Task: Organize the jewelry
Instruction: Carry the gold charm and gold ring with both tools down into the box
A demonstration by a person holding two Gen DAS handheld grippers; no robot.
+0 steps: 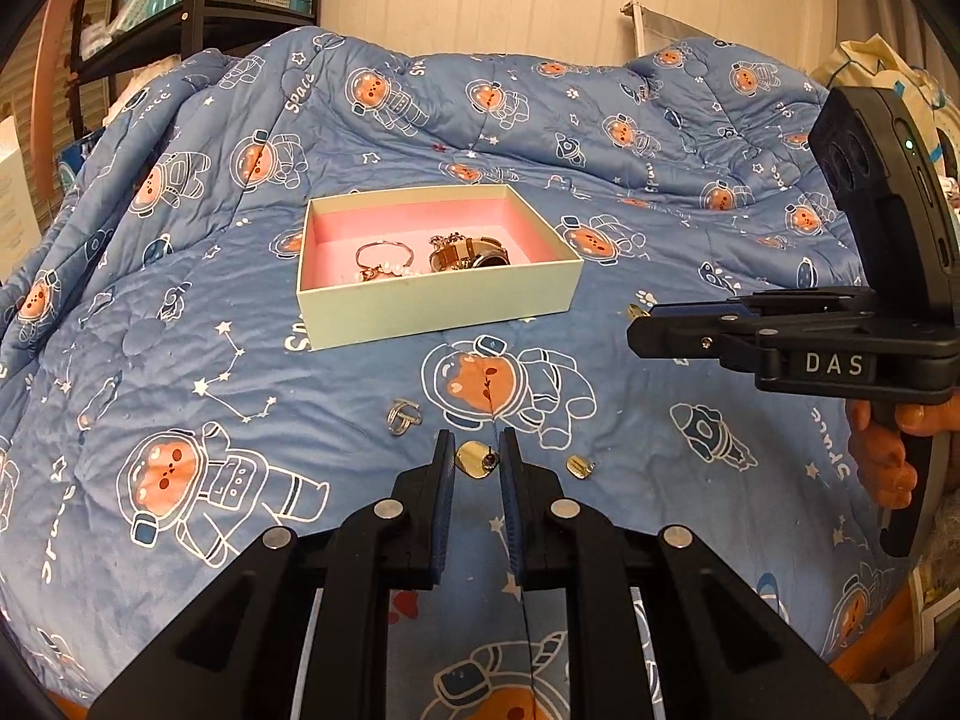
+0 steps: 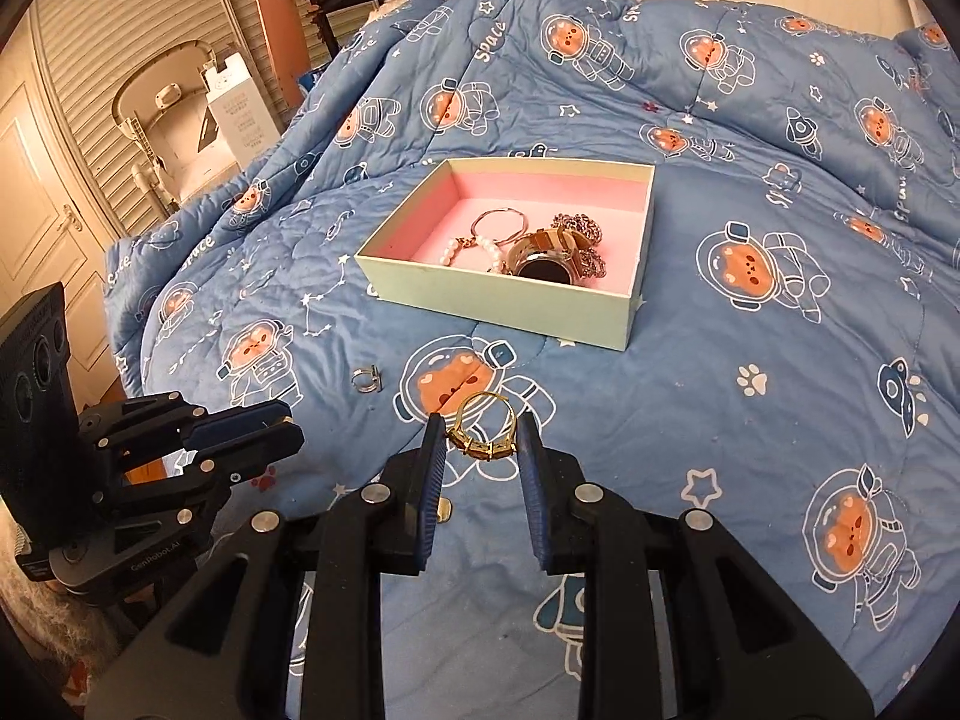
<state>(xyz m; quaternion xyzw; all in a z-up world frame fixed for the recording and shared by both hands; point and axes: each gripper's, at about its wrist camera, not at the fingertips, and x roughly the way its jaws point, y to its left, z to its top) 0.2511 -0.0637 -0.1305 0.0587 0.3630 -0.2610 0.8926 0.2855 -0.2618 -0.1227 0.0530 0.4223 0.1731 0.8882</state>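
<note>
Two grippers are seen above a blue bedspread point(image 1: 180, 312). One open box point(image 1: 438, 309) with a pink lining is set on it, and in it are counted one thin bangle point(image 2: 498, 225), one pearl bracelet point(image 2: 474, 249), one watch point(image 2: 543, 264) and a tangle of chain point(image 2: 579, 228).

A gold ring point(image 2: 483, 429) is clamped between the pads of the right gripper point(image 2: 480, 438), clear of the cloth; only the right wrist view shows it whole.

A gold earring point(image 1: 475, 459) is pinched by its post in the left gripper point(image 1: 477, 450), whose pads are nearly together; this is shown only in the left wrist view.

One silver ring point(image 1: 403, 417) and a second gold earring point(image 1: 579, 468) are left on the cloth near the box. Shelves point(image 1: 180, 6) are seen beyond the bed, and nothing is placed between the grippers and the box.
</note>
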